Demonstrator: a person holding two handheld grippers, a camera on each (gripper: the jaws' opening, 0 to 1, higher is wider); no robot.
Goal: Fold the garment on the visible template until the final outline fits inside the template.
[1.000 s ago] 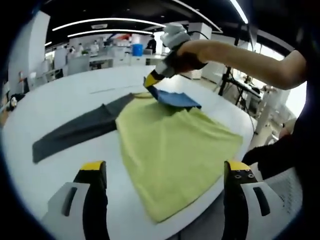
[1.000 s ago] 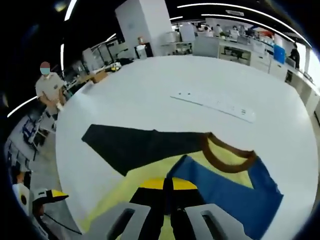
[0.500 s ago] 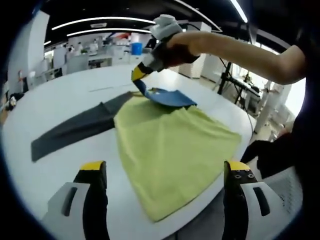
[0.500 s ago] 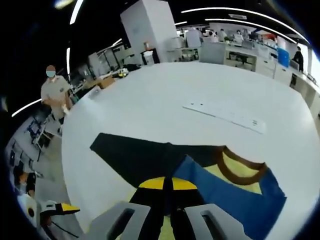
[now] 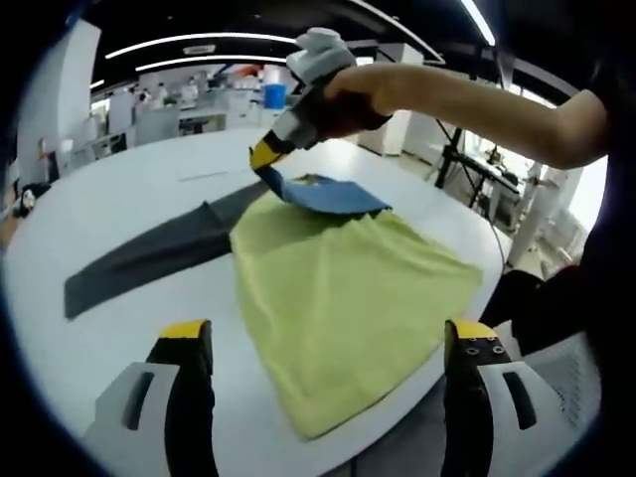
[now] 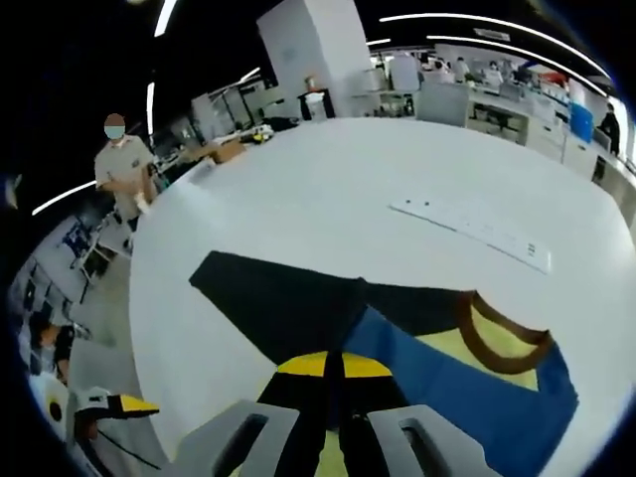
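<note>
A T-shirt lies flat on the white table (image 5: 119, 199). Its body (image 5: 348, 288) is yellow-green, one long sleeve (image 5: 149, 253) is dark, and the other sleeve (image 5: 333, 196) is blue and folded over the chest. In the left gripper view, a hand holds my right gripper (image 5: 266, 159) shut on the blue sleeve's edge and lifts it slightly. My left gripper (image 5: 328, 338) hovers open over the near hem, holding nothing. In the right gripper view, my right gripper (image 6: 328, 366) pinches the blue sleeve (image 6: 447, 393), with the dark sleeve (image 6: 288, 303) and the brown collar (image 6: 502, 333) beyond it.
A white strip with small dots (image 6: 477, 229) lies on the table (image 6: 328, 189) past the shirt, and is also seen as the strip (image 5: 204, 179). The left gripper (image 6: 109, 407) shows off the table's edge. A person (image 6: 119, 169) stands beyond the far rim. Desks and chairs ring the room.
My right gripper has carried the blue sleeve's edge a little further across the shirt towards the dark sleeve. The left gripper has stayed open and still.
</note>
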